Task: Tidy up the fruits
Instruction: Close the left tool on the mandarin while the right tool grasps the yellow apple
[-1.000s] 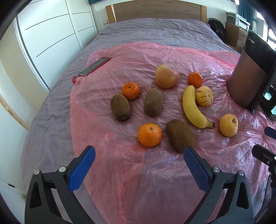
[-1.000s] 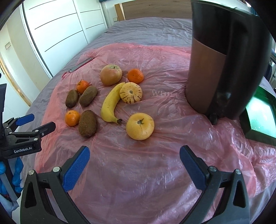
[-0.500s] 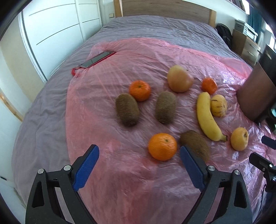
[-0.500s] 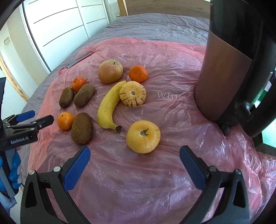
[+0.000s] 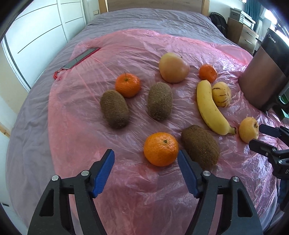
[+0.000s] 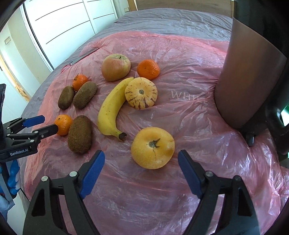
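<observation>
A bed draped in a pink plastic sheet (image 5: pixel 75 126) carries scattered fruit. Near its front edge, the left gripper (image 5: pixel 146 170), jaws just narrowed, empty, approaches a tangerine (image 5: pixel 160 149); the right gripper (image 6: pixel 140 169), jaws apart, empty, frames a yellow apple (image 6: pixel 152 147). Best centre each fruit before squeezing gently.

bed (image 5: pixel 148 19) grey cover, wooden headboard (image 5: pixel 153 4) | white wardrobe (image 5: pixel 39 30) (left side) | daylight

Pink plastic sheet (image 5: pixel 144 45) covers grey bed (image 5: pixel 144 18), phone (image 5: pixel 79 58) at its edge
</observation>
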`<state>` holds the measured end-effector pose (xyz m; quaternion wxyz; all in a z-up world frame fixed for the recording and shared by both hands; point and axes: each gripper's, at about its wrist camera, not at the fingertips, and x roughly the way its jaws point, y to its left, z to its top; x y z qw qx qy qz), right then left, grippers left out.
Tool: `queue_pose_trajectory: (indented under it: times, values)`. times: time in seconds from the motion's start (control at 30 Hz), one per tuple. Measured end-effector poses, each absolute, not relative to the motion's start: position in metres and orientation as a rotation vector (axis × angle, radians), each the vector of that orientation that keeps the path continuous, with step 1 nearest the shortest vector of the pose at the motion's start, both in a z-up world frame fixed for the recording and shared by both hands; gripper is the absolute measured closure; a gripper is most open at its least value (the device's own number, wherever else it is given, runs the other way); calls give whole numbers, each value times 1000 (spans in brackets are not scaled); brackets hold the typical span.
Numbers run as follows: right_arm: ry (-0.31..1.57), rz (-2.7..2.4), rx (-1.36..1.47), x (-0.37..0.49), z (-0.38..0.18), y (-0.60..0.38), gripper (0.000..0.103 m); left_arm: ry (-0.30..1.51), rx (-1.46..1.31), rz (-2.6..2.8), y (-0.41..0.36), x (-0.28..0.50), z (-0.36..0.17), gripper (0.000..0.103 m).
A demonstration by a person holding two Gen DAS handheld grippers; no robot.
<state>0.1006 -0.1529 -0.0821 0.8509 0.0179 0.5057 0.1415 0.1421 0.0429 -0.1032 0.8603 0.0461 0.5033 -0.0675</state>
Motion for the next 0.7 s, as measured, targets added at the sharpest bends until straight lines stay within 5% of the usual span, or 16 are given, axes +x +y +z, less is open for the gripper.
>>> queue_pose_trajectory:
  times: [0.2, 0.33, 0.7]
  values:
    - [1080, 309, 81, 110, -91, -160, 0, 1078, 120, -181, 33, 147, -112, 45]
    - [1087, 314, 103, 115, -96, -165, 10, 1087, 129, -201, 26, 152, -116, 46]
    - [1092, 307, 77, 121, -104, -160, 10, 1086, 119, -226, 27, 156, -122, 47]
